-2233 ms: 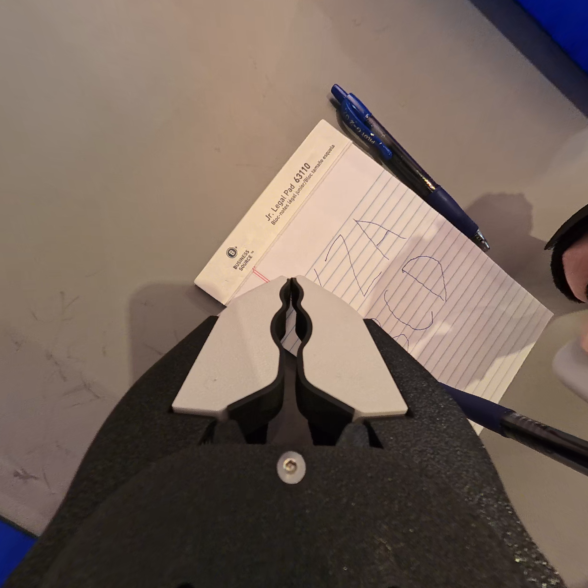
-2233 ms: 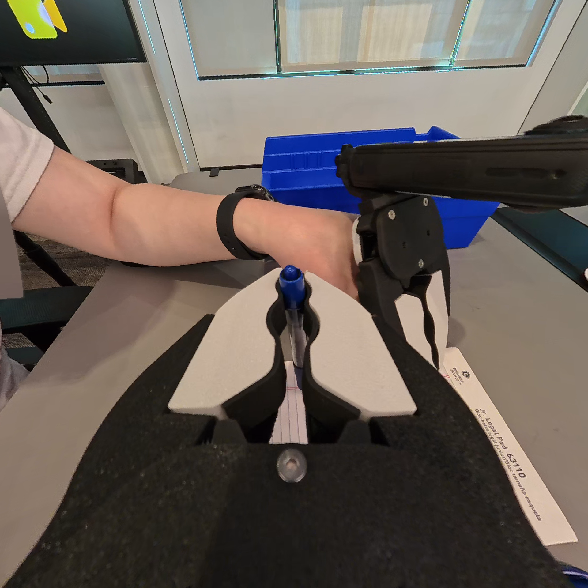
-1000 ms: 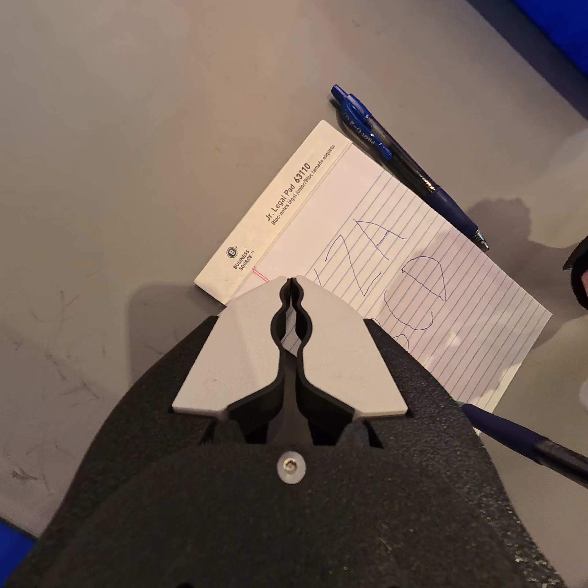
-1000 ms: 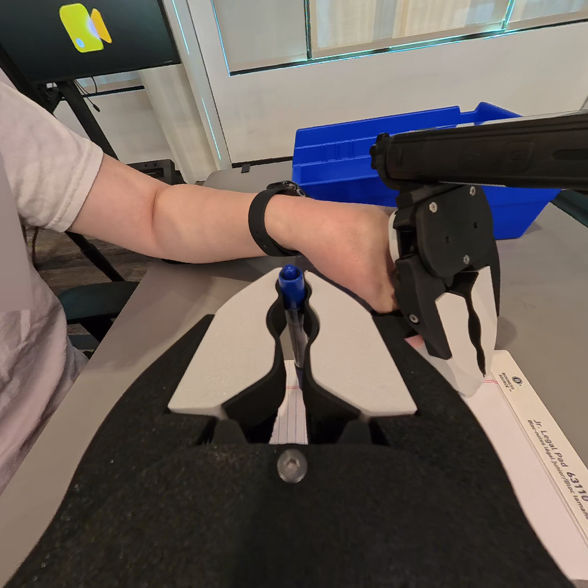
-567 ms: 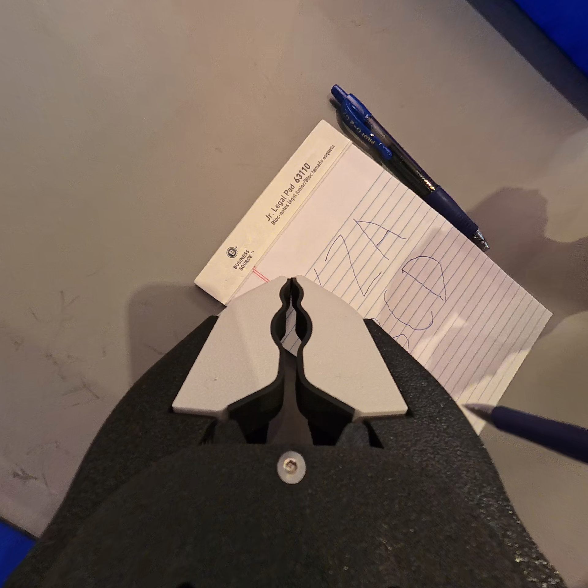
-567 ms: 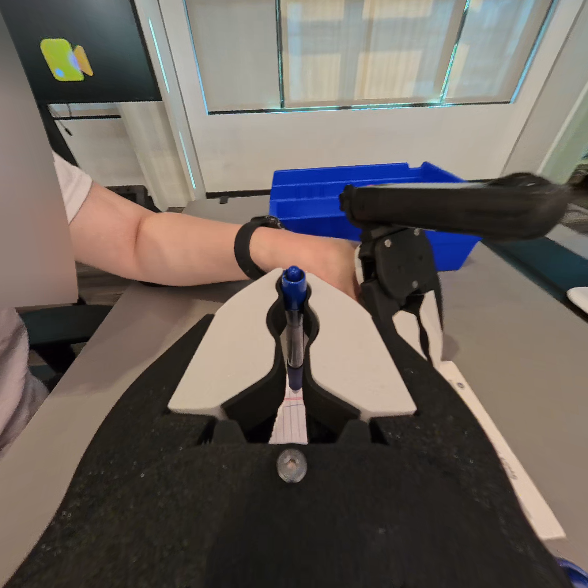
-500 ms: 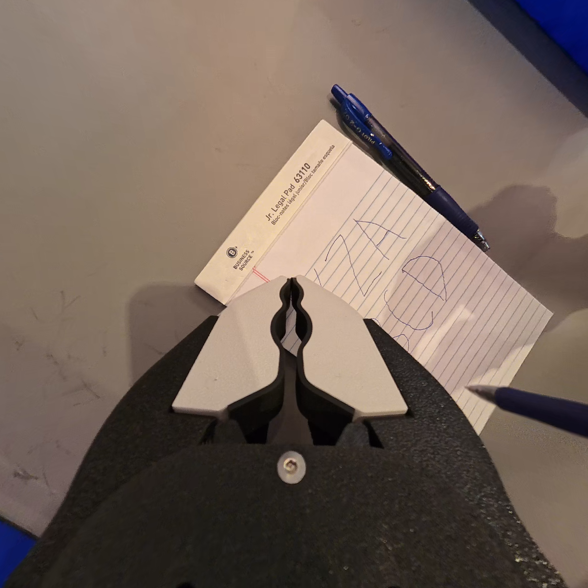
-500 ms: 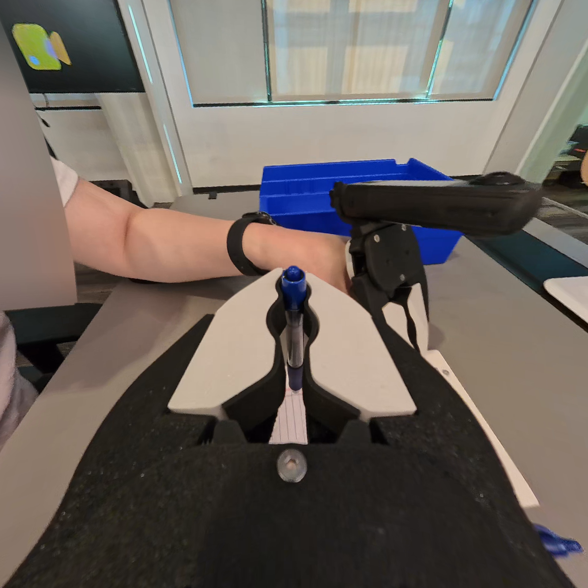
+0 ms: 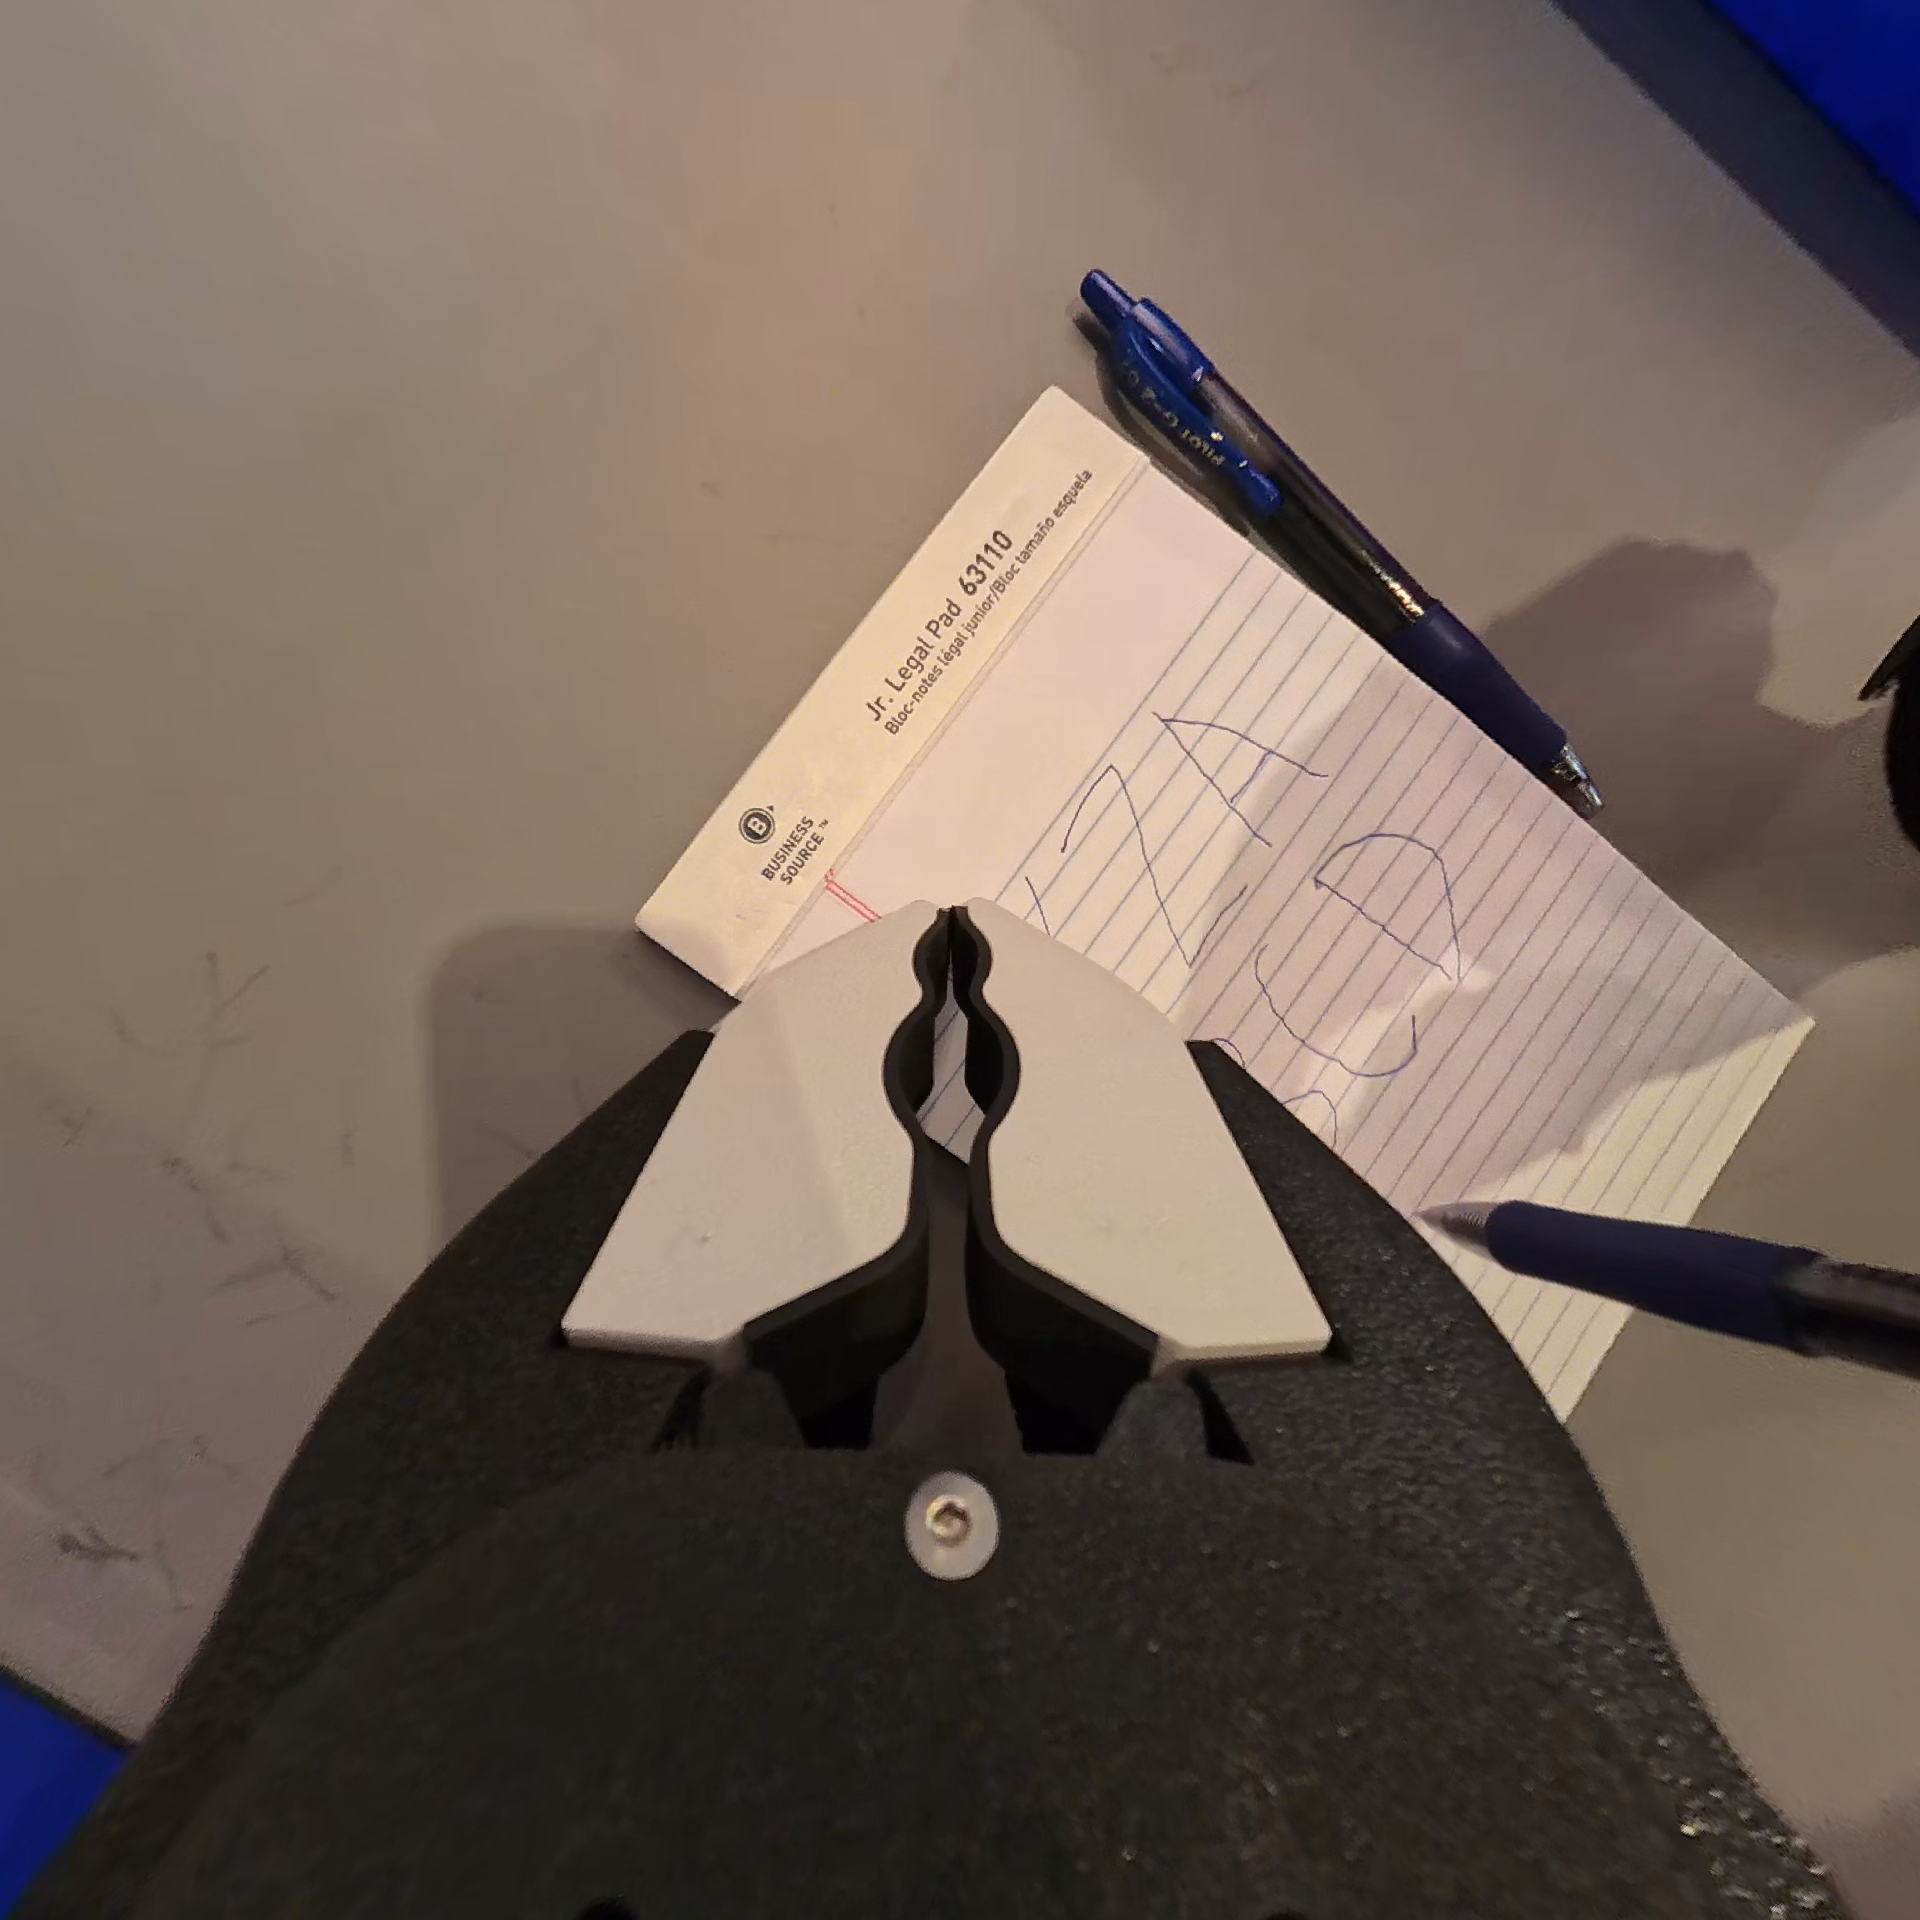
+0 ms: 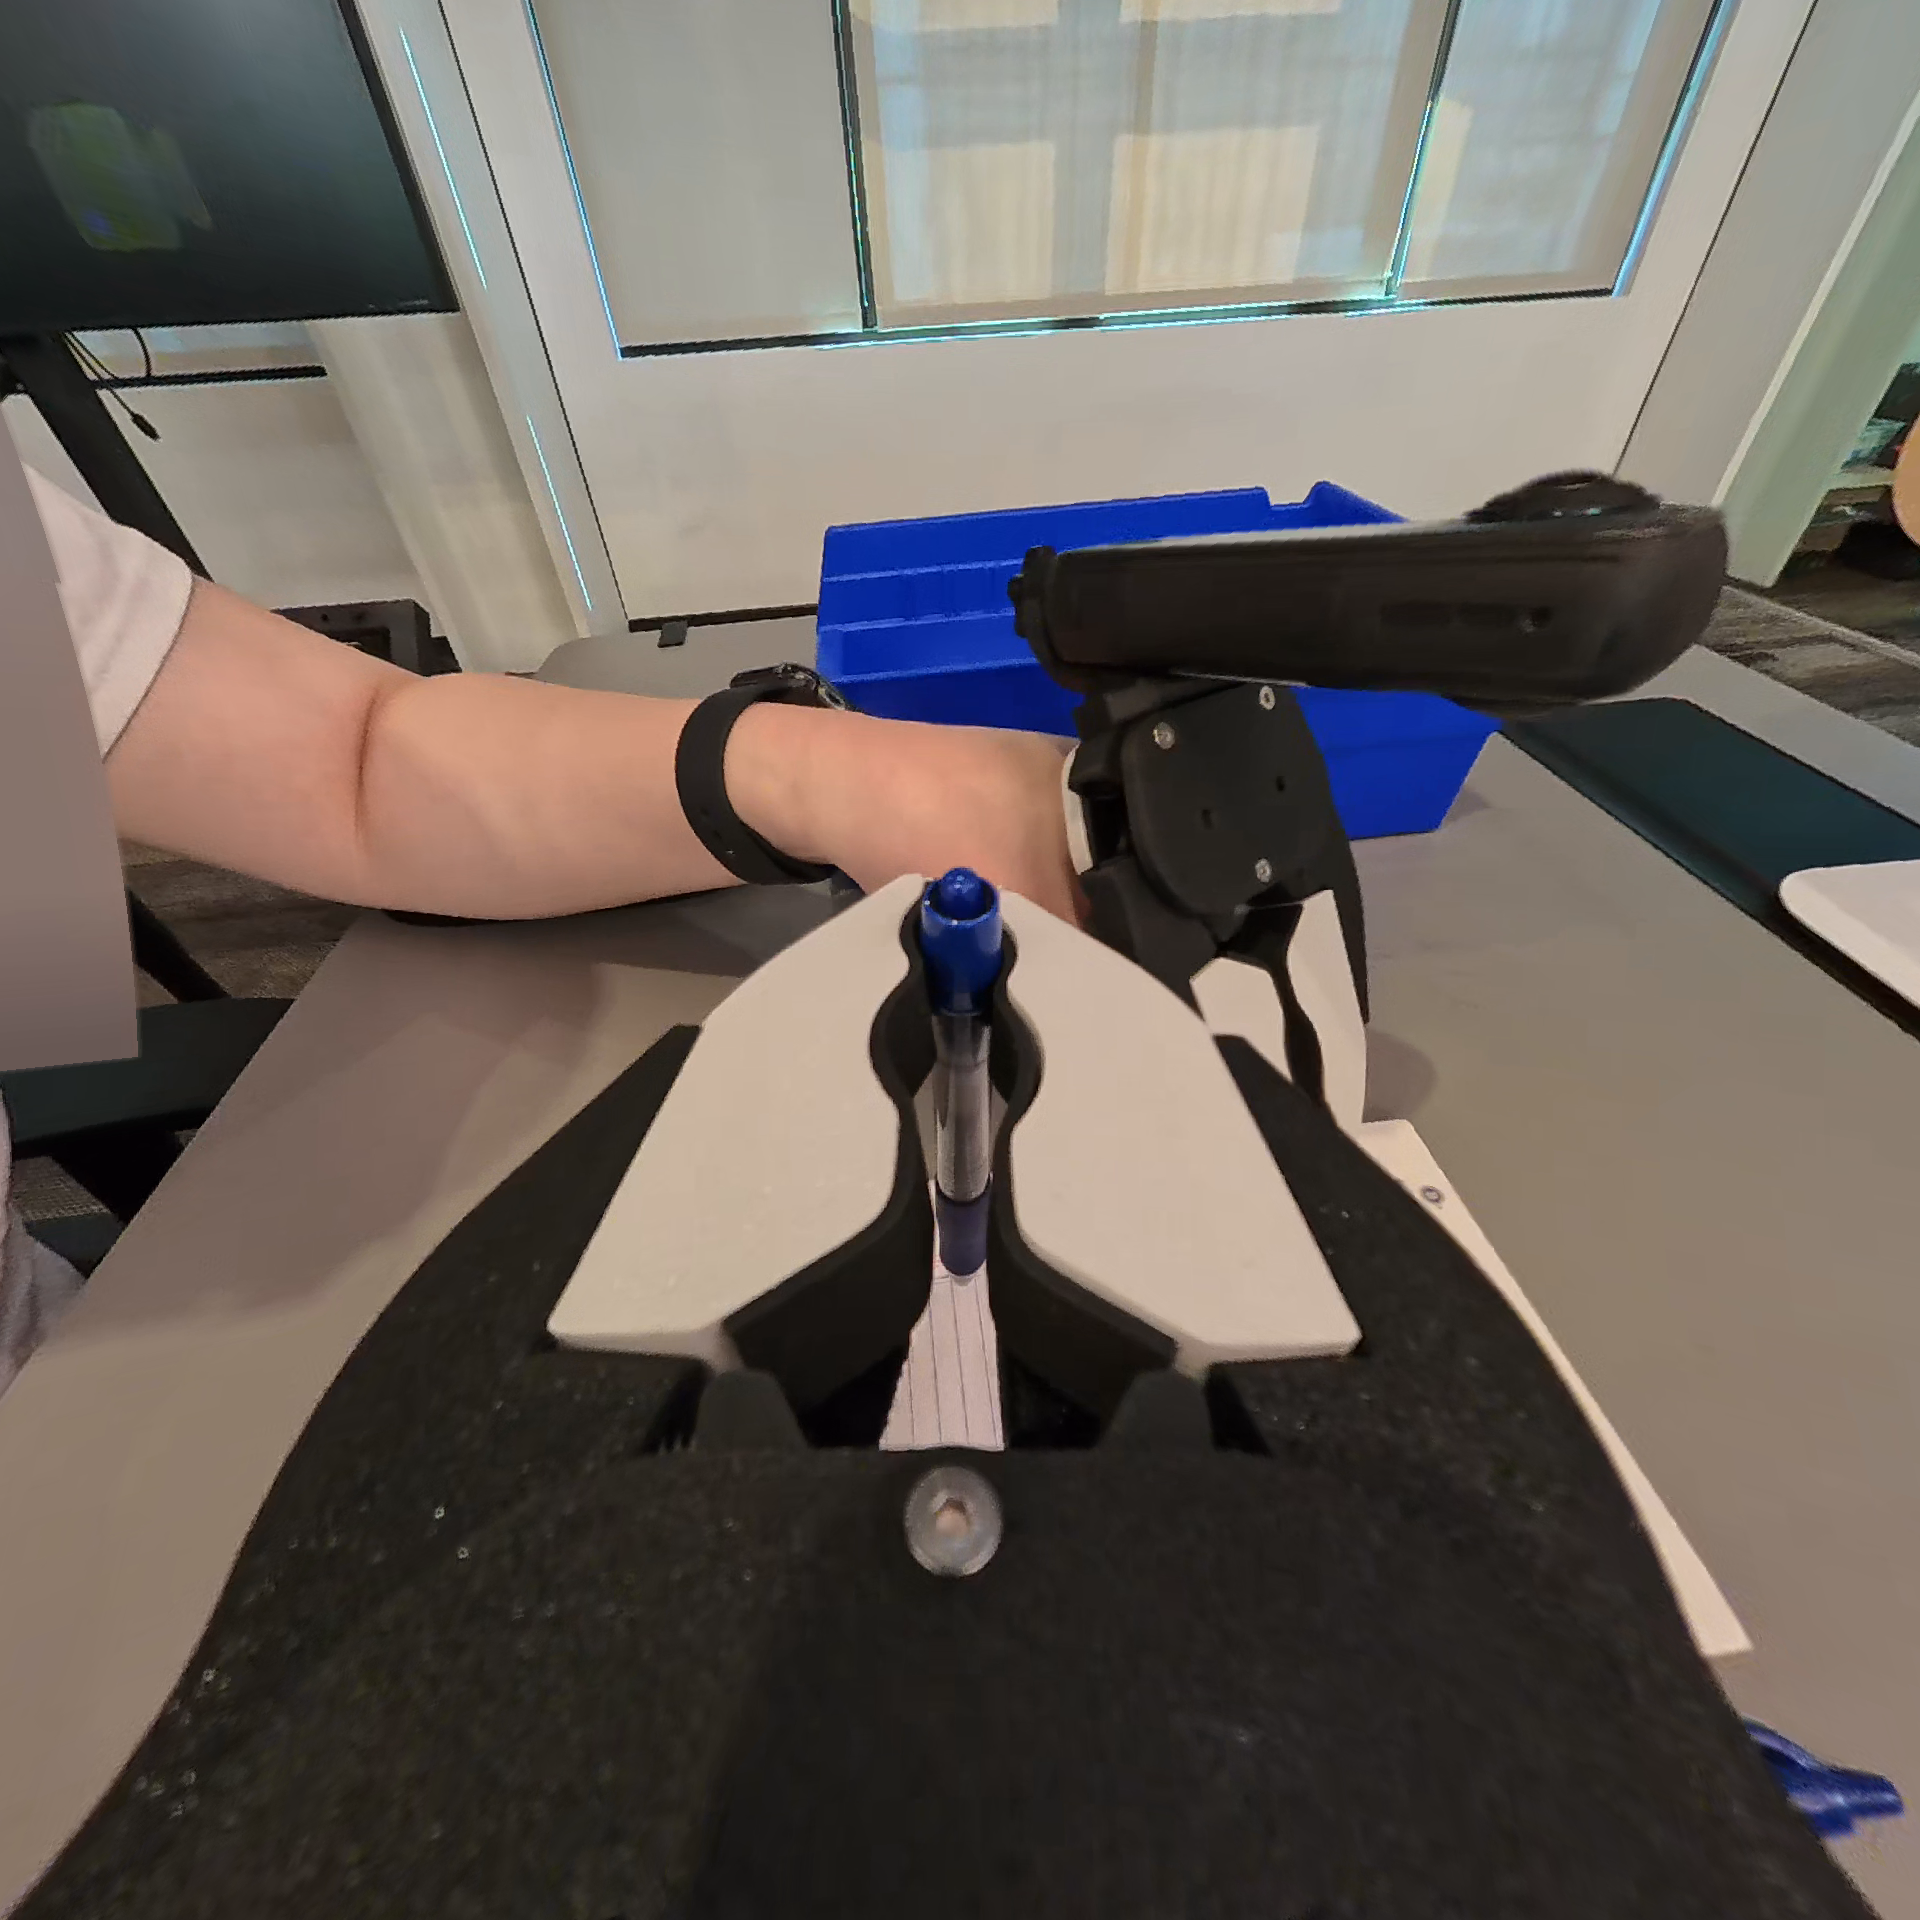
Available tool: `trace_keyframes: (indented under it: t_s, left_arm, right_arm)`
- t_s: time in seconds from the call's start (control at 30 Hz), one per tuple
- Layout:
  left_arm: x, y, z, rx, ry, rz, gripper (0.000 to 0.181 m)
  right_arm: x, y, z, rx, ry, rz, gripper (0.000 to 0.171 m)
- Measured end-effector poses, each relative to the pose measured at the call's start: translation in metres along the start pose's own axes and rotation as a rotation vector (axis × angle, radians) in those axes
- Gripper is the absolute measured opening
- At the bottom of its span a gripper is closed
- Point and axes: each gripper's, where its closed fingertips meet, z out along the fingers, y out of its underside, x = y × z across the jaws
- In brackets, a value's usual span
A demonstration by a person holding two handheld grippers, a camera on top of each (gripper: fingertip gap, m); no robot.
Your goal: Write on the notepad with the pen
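A white lined notepad (image 9: 1382, 727) lies on the grey table (image 9: 416, 416) and bears blue pen strokes. My left gripper (image 9: 951, 914) is shut and empty, its tips over the pad's near left corner. It also shows in the right wrist view (image 10: 1288, 997), pointing down at the pad (image 10: 1538, 1382). My right gripper (image 10: 961, 914) is shut on a blue pen (image 10: 958, 1049), held tip down. In the left wrist view that pen (image 9: 1662, 1273) comes in from the right, its tip at the pad's lower part. I cannot tell if the tip touches the paper.
A second blue pen (image 9: 1330, 540) lies on the table along the pad's far edge and shows in the right wrist view (image 10: 1818, 1797). A blue bin (image 10: 935, 634) stands behind. A person's forearm (image 10: 499, 790) reaches across the table's left side. The tips of one gripper are about 15 cm away from the tips of the other.
The held pen's tip has come out from behind my left gripper and moved left over the pad's lower part. The right gripper has drawn back. The left gripper has stayed put.
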Motion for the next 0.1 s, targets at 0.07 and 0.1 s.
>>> trace_keyframes:
  t_s: [0.07, 0.1]
  left_arm:
    - [0.0001, 0.0, -0.0001, 0.0, -0.001, 0.001, 0.0]
    - [0.0001, 0.0001, 0.0, 0.0, 0.0, 0.0, 0.0]
  right_arm:
    - [0.0011, 0.0017, -0.0016, 0.003, -0.003, 0.016, 0.005]
    - [0.0018, 0.0037, -0.0018, 0.001, -0.004, 0.025, 0.005]
